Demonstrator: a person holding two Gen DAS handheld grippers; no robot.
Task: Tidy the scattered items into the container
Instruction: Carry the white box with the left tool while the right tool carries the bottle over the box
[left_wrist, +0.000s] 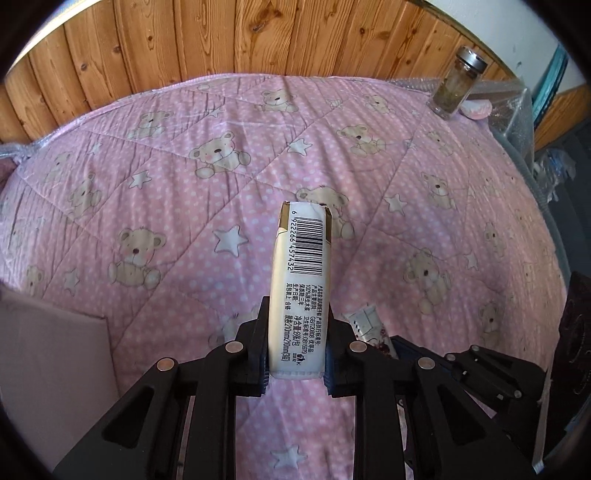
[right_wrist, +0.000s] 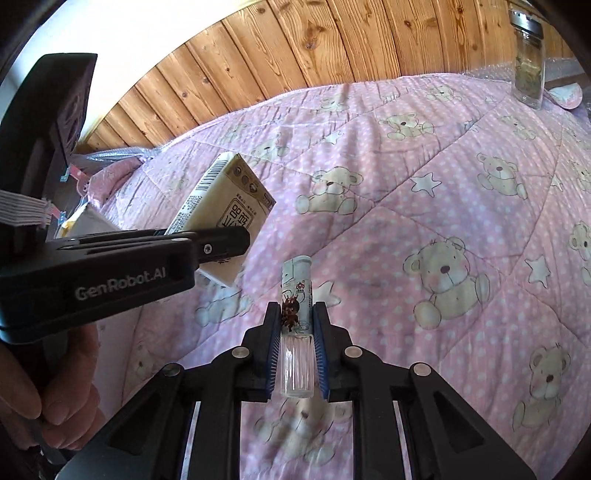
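Bed (left_wrist: 155, 221) covered by a pink quilt with white dots, teddy bears and stars, stitched in diagonal squares. Far right corner: glass jar (left_wrist: 458, 83) with metal lid, standing upright on the quilt, brownish contents. Just beside it, a small round pink item (left_wrist: 588, 108), partly hidden. Bubble wrap (left_wrist: 517, 107) along the bed's far right edge.

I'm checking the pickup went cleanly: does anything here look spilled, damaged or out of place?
Nothing spilled or damaged. The left claw holds the tissue pack, the right claw the small clear tube. The only leftover is the glass jar, upright at the far corner of the pink quilt.
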